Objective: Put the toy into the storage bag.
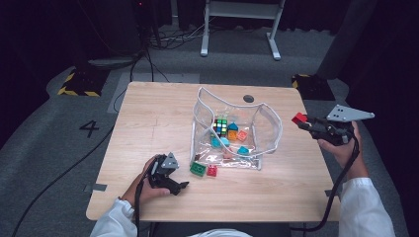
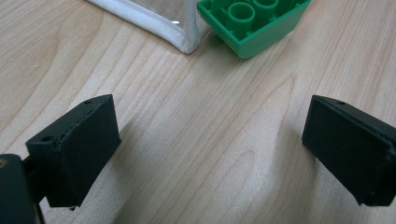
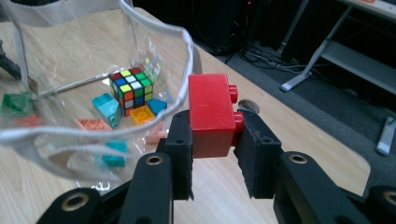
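Note:
A clear plastic bag (image 1: 269, 131) with white trim stands open on the wooden table (image 1: 148, 118). Inside lie a colour cube (image 1: 221, 126) and several small bricks. My right gripper (image 1: 302, 121) hangs in the air right of the bag, shut on a red brick (image 1: 298, 118). The right gripper view shows the red brick (image 3: 210, 114) squeezed between the two pads, with the bag's rim (image 3: 140, 28) just beyond. My left gripper (image 1: 182, 187) rests low on the table in front of the bag, open and empty. A green brick (image 2: 254, 23) lies upside down just past its jaws, beside the bag's corner.
A small red brick (image 1: 212, 171) lies next to the green brick (image 1: 197, 169) in front of the bag. A dark round hole (image 1: 248, 98) sits near the table's far edge. A white desk frame (image 1: 239, 24) stands on the floor beyond.

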`<action>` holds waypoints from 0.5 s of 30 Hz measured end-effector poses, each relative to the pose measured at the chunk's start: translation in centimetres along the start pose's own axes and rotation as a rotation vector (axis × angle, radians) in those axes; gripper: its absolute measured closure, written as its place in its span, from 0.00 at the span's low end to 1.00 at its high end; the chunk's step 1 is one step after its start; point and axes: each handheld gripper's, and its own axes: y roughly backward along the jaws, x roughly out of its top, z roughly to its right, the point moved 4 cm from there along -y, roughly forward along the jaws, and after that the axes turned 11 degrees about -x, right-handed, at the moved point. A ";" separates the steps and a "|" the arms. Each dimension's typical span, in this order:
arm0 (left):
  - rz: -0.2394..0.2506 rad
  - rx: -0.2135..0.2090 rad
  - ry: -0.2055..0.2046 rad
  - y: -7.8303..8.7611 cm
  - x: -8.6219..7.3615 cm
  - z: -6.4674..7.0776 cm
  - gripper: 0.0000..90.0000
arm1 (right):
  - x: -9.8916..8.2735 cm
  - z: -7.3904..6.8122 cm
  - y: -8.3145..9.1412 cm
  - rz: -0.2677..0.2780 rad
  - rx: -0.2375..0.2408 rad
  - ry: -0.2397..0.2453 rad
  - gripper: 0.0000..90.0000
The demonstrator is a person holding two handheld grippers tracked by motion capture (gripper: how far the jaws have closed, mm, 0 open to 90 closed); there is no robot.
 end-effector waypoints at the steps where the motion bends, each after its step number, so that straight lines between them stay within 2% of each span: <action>1: 0.000 0.001 -0.001 0.0 0.0 0.0 0.05 | 0.3 -0.1 -0.1 0.004 0.005 0.004 0.76; 8: 0.000 0.000 0.000 0.0 0.0 0.0 0.05 | 2.8 -0.9 -1.8 -0.003 0.029 0.040 0.76; 13: 0.000 0.000 0.000 0.0 0.0 0.0 0.05 | 4.2 -2.1 -3.2 -0.012 0.071 0.053 0.76; 15: 0.000 0.000 0.000 0.0 0.0 0.0 0.05 | 4.7 -2.7 -3.9 -0.017 0.092 0.072 0.76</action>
